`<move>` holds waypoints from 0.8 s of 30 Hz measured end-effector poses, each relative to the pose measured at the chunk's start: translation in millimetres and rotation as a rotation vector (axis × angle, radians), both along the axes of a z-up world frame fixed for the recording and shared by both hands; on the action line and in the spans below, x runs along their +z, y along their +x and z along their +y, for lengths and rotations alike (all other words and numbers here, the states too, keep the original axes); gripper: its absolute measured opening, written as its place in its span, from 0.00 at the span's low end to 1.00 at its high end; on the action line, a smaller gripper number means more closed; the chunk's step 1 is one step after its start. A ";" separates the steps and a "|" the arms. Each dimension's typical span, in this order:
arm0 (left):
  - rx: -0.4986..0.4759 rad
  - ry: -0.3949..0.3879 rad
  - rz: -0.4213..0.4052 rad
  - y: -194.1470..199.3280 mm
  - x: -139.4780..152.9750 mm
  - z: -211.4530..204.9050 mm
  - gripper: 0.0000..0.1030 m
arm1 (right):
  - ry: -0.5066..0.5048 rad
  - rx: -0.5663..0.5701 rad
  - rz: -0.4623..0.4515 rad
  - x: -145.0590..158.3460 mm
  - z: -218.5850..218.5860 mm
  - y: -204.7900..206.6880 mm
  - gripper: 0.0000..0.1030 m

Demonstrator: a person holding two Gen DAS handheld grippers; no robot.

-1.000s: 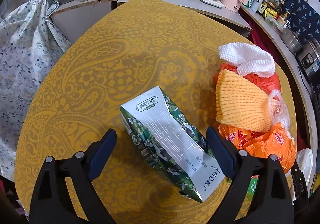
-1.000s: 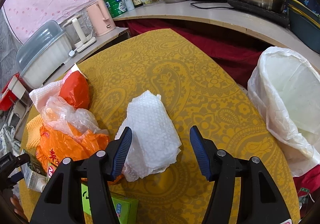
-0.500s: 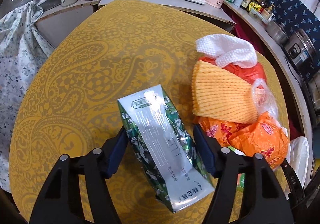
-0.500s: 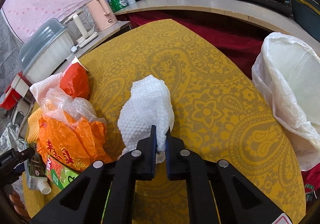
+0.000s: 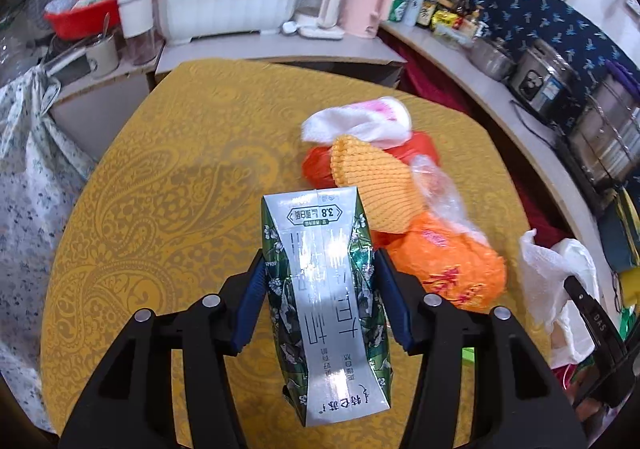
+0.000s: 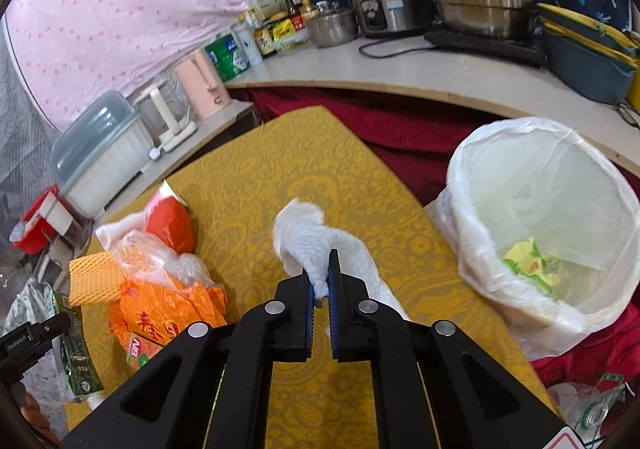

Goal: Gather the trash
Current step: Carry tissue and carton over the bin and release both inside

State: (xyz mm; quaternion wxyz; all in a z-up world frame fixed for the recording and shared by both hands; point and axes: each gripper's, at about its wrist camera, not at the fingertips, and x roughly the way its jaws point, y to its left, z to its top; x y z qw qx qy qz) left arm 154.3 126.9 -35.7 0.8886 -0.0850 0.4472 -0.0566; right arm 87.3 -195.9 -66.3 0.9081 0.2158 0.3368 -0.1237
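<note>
The left gripper [image 5: 320, 297] has just been closing its jaws on the milk carton [image 5: 326, 305], and both blue pads now press its green flowered sides. The carton's long axis runs along the fingers, from 6 o'clock to 12 o'clock in the left wrist view, with its flat silver end pointing away toward 12 and its crumpled end near the camera. It hangs above the yellow tablecloth [image 5: 160, 217]. At 2 o'clock from it lies a heap of orange bags [image 5: 444, 269], yellow foam netting [image 5: 372, 185] and a white cloth [image 5: 360, 121].

The right gripper [image 6: 319, 277] is clenched tight on a white paper towel [image 6: 308, 233], which bunches out past the fingertips toward 12 o'clock and trails down at 5 o'clock. The lined trash bin [image 6: 472, 185] stands at 3 o'clock of that gripper, off the table's edge, with 1 yellow-green wrapper [image 6: 528, 261] inside
</note>
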 end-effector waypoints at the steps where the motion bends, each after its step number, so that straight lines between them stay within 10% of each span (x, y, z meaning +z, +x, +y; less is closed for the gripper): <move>1: -0.016 -0.006 -0.013 -4.4 7.5 -4.9 0.49 | -0.001 -0.007 -0.013 5.5 -2.5 -3.4 0.06; 24: -0.472 -0.114 -0.132 -49.0 90.6 -216.1 0.49 | -0.061 -0.234 -0.183 73.4 -121.4 -103.7 0.05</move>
